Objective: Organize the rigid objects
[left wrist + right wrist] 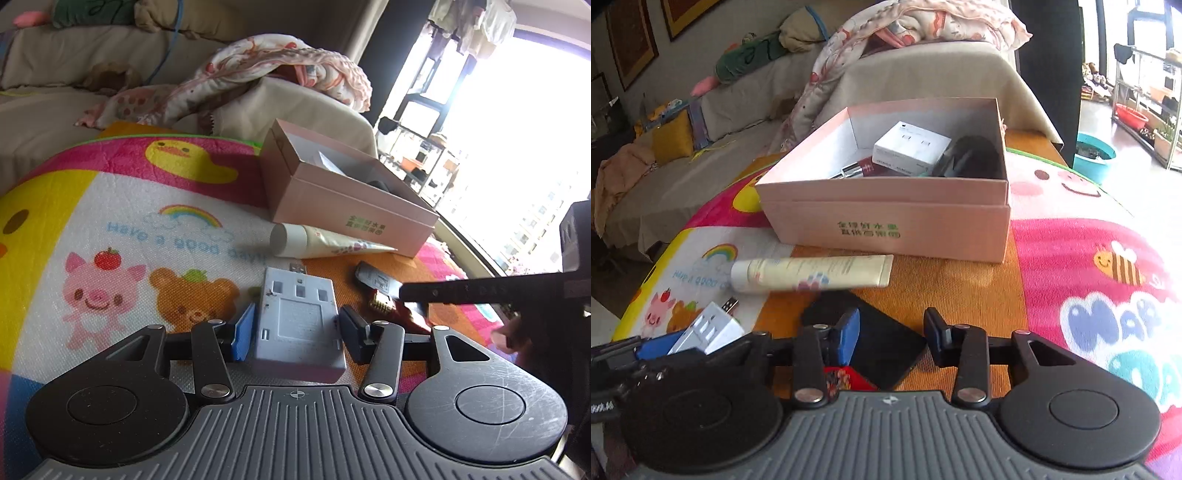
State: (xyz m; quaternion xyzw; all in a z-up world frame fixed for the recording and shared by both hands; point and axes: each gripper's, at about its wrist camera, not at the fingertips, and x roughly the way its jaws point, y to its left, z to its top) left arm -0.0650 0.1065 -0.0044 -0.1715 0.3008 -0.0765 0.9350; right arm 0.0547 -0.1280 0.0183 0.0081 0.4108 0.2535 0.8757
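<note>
Task partly complete: pink box (886, 218) already holds several items, while left tool (295, 328) clamps grey USB adapter (299, 317) and right tool (892, 332), jaws apart, straddles black card (882, 347); cream tube (812, 273) remains on tabletop (960, 291).

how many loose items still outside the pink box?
4: cream tube beside the box front, grey adapter, black slab, red packet. Others may be hidden.

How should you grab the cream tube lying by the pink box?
Probably grip the cream tube across its round body near the cap, coming from above. It lies flat on the mat, its tail flattened thin and close to the pink box.
</note>
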